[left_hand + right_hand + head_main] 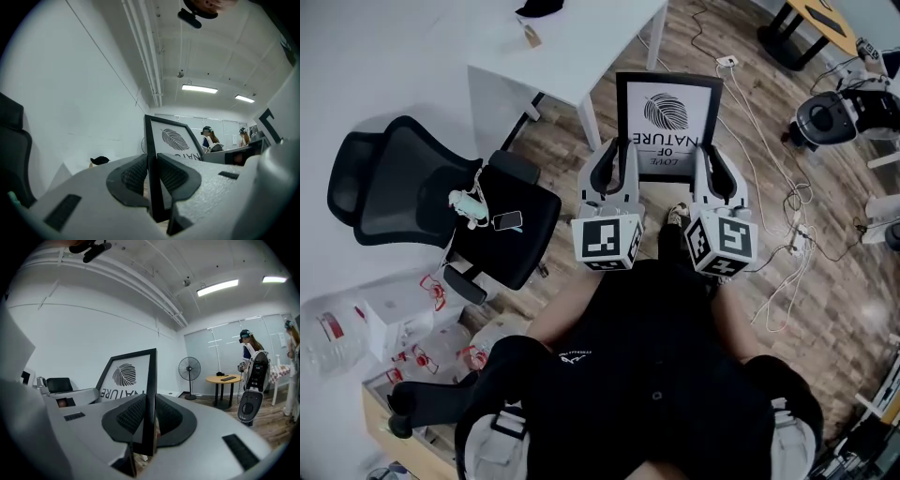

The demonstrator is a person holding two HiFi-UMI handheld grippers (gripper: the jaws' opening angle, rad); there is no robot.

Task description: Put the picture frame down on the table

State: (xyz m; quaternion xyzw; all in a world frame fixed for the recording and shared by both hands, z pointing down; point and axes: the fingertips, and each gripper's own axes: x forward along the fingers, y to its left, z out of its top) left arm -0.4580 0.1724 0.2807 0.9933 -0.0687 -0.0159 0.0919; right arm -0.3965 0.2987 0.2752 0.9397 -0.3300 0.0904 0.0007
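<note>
— What takes up the most room?

— The wooden floor [769,178], then the white table [581,37] at the upper left of the head view. A black office chair [403,187] stands just left of the person, beside the table's legs.

— And the picture frame?

— The picture frame [667,117] is off the table, held in the air over the floor just past the table's near corner. It has a black border and a leaf print, with the lettering upside down from the head view.

— How is it held?

— By both side edges. The left gripper [619,150] has its jaws closed on the frame's left edge, pads pressed to front and back [152,173]. The right gripper [712,155] clamps the right edge the same way [149,416].

— Anything nearby?

— White cables [787,234] trail across the floor to the right. A dark cap [542,7] lies on the table's far part, and a small tag [531,36] is near it. On the chair seat are a phone [508,220] and a small white device [469,206].

— In the distance?

— In the right gripper view, a standing fan [189,369] and a round table [226,378] stand well apart from the frame.
</note>
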